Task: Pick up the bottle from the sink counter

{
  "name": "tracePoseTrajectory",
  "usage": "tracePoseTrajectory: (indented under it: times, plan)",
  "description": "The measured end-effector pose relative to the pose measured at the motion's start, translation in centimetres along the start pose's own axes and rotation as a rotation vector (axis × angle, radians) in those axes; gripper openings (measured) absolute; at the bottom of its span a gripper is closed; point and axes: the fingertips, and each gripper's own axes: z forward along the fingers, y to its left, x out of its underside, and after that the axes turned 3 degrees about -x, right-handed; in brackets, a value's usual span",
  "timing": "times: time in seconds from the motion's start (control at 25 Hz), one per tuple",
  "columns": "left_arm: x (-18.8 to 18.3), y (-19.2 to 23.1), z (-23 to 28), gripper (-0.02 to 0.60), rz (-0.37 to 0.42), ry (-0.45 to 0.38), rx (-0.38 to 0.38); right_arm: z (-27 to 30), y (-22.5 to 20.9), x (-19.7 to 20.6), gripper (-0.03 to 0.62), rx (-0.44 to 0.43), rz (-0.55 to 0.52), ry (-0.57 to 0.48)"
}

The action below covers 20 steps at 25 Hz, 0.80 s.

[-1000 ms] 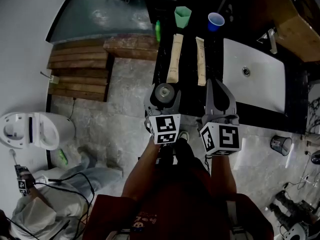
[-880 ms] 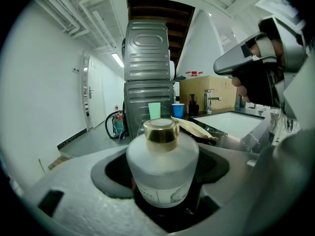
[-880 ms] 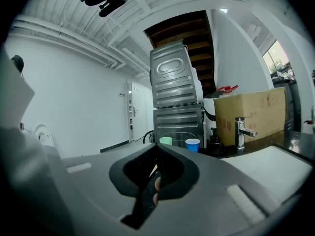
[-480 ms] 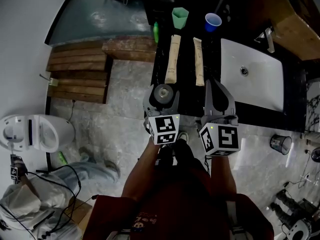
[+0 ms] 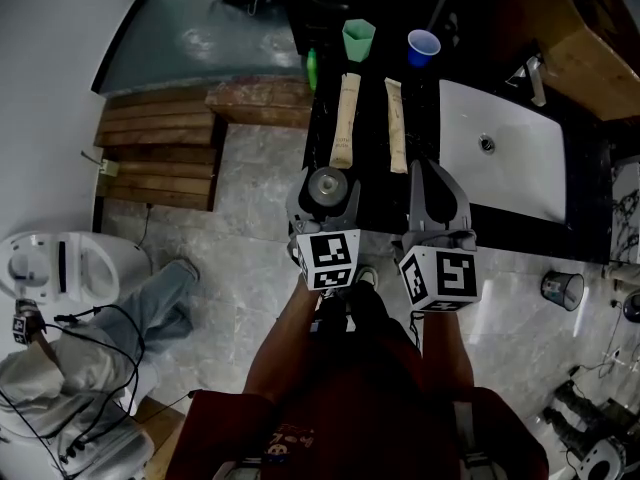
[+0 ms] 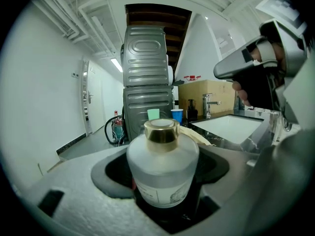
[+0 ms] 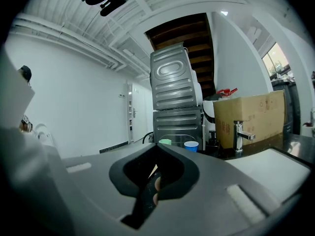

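— Which step are we on?

— The grasp, we judge. At the near left end of the dark worktop (image 5: pixel 371 88), left of the white sink (image 5: pixel 520 183), our left tongs (image 5: pixel 326 196) are clamped on the frosted bottle (image 6: pixel 163 163), gold cap up. Our right tongs (image 5: pixel 437 183) are pressed together on nothing, just to its right.

— What does the next move call for?

— A straight lift, we think, keeping the bottle upright and the grip firm. We cannot tell whether its base has left the worktop. The beige tube (image 5: pixel 344 118) farther along lies apart from it.

— Anything we can read?

— No. The cardboard box (image 7: pixel 248 119) shows only blurred marks, and the bottle's pale label has a faint drawing and print too small for us.
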Motion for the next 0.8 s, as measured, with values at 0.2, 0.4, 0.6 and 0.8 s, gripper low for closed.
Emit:
tracePoseTrajectory:
  times: [0.2,0.4,0.6,0.8]
  plan:
    - [-1.5,0.3,-0.6,0.337,0.007,-0.031,-0.006,-0.2,0.1,-0.3,0.002,0.003,0.003,-0.004]
    - [-2.8,0.5,-1.3,0.337,0.009,-0.066,-0.012,-0.5,0.2,-0.4,0.002,0.004,0.005,-0.01]
    - [-4.7,0.8,-2.2,0.337,0.014,-0.106,-0.022,-0.8,0.3,-0.8,0.002,0.006,0.004,-0.02]
    - [-6.6,1.1,-3.2,0.337,0.022,-0.154,-0.032,-1.1,0.5,-1.2,0.002,0.006,0.0,-0.029]
